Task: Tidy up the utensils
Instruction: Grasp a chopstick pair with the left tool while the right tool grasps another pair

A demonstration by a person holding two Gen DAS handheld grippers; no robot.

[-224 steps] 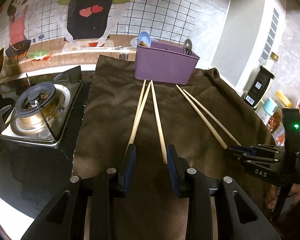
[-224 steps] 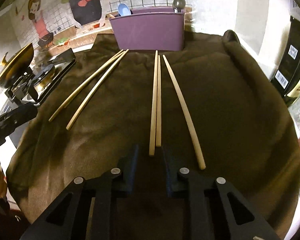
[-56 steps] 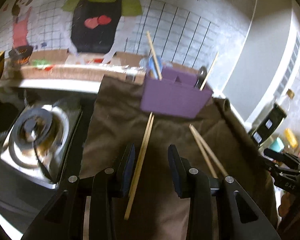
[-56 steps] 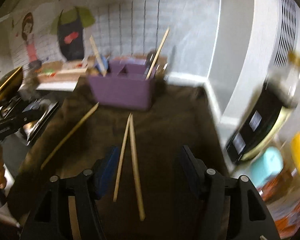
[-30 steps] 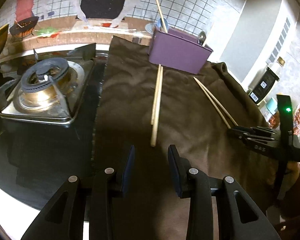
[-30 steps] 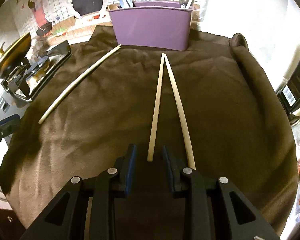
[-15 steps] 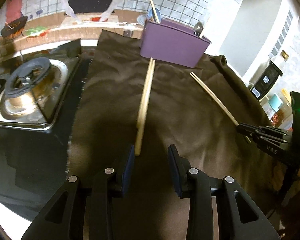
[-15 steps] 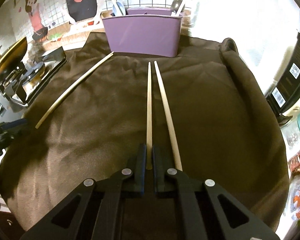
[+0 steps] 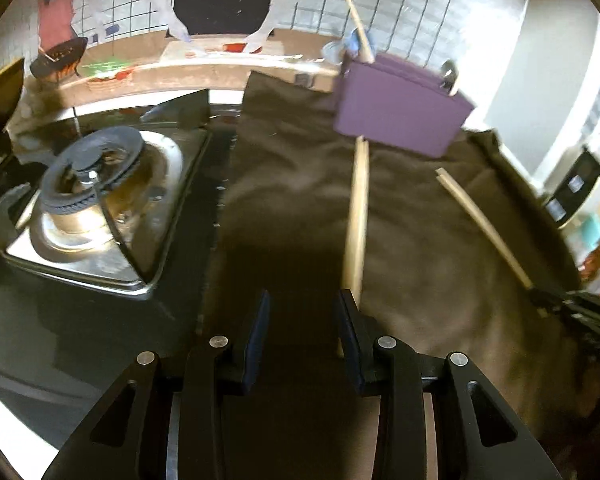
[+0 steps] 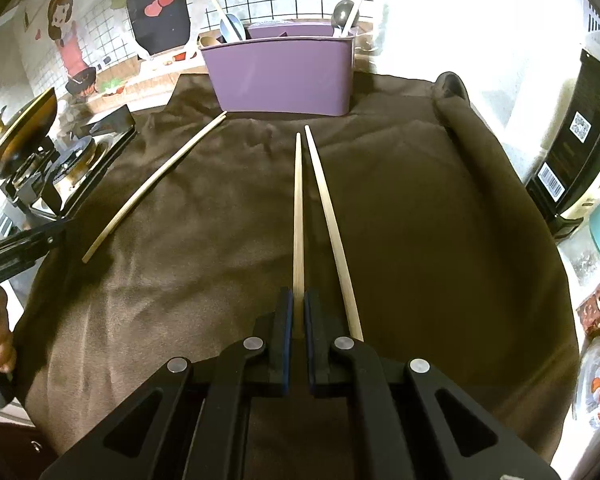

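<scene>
Right now I am closing my right gripper (image 10: 296,300) on the near end of one chopstick (image 10: 298,216), and its pads are pinching the wood just above the lower centre of the right wrist frame. That stick's long axis is running almost straight up the frame from the jaws toward the purple utensil holder (image 10: 284,76) at upper centre, so the coming move is turning on that line: I am judging that the stick only needs lifting and carrying forward along its own length to reach the bin. A second chopstick (image 10: 332,232) is lying just to the right of the held one, nearly parallel, its far tip close beside the other's and its near end passing beside the right jaw, outside the grip.

My left gripper (image 9: 302,334) is standing part open at the lower centre of its own frame and is gripping nothing. The left pair of sticks (image 9: 358,216) is lying just up and right of it, its near end slipping behind the right finger rather than between the jaws; its long axis is also pointing up toward the holder. That gripper is the nearer one to it.

Counting: I am seeing four sticks still on the brown cloth (image 10: 420,240), taking the blurred left streak as two from its split far tip, and one holder. At least two sticks and two spoons are already standing in the holder.
</scene>
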